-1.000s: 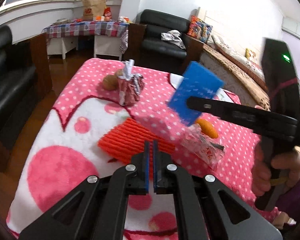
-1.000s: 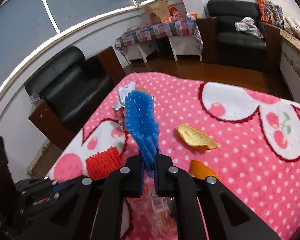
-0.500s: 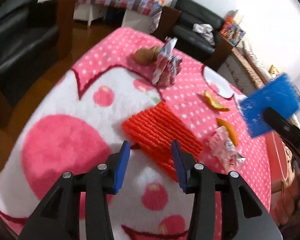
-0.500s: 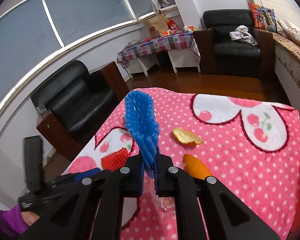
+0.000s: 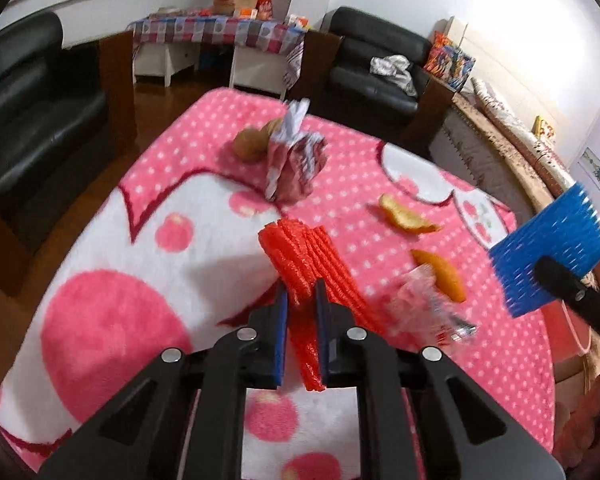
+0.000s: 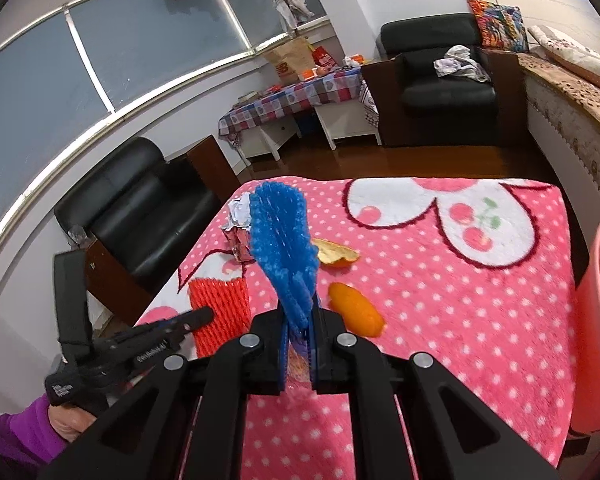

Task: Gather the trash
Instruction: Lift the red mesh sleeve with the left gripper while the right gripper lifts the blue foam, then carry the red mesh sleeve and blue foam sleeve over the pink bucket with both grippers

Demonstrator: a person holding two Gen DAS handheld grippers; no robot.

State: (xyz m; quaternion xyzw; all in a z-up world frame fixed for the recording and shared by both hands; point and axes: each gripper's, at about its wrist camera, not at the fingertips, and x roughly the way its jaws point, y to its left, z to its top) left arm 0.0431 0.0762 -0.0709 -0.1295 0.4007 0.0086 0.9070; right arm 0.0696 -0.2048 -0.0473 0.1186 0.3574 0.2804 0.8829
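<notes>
On the pink dotted blanket (image 5: 100, 320) lies a red foam net (image 5: 312, 252). My left gripper (image 5: 302, 300) has its near edge between the pads, and the jaws are closing, pressing on it. Seen from the right wrist, the left gripper (image 6: 204, 314) sits at the red foam net (image 6: 220, 304). My right gripper (image 6: 300, 316) is shut on a blue foam net (image 6: 284, 240) that stands upright above the blanket. The blue foam net (image 5: 548, 248) hangs at the right in the left wrist view.
Two orange peels (image 5: 404, 218) (image 5: 440, 274), a clear plastic wrapper (image 5: 424, 304), a foil wrapper (image 5: 296, 156) and a brown lump (image 5: 250, 144) lie on the blanket. A pink bin (image 6: 598, 320) stands at the right edge. Black armchairs surround the table.
My left jaws opened over the red net, then closed on its near edge. My right gripper carried the blue net off to the right, away from the left gripper.
</notes>
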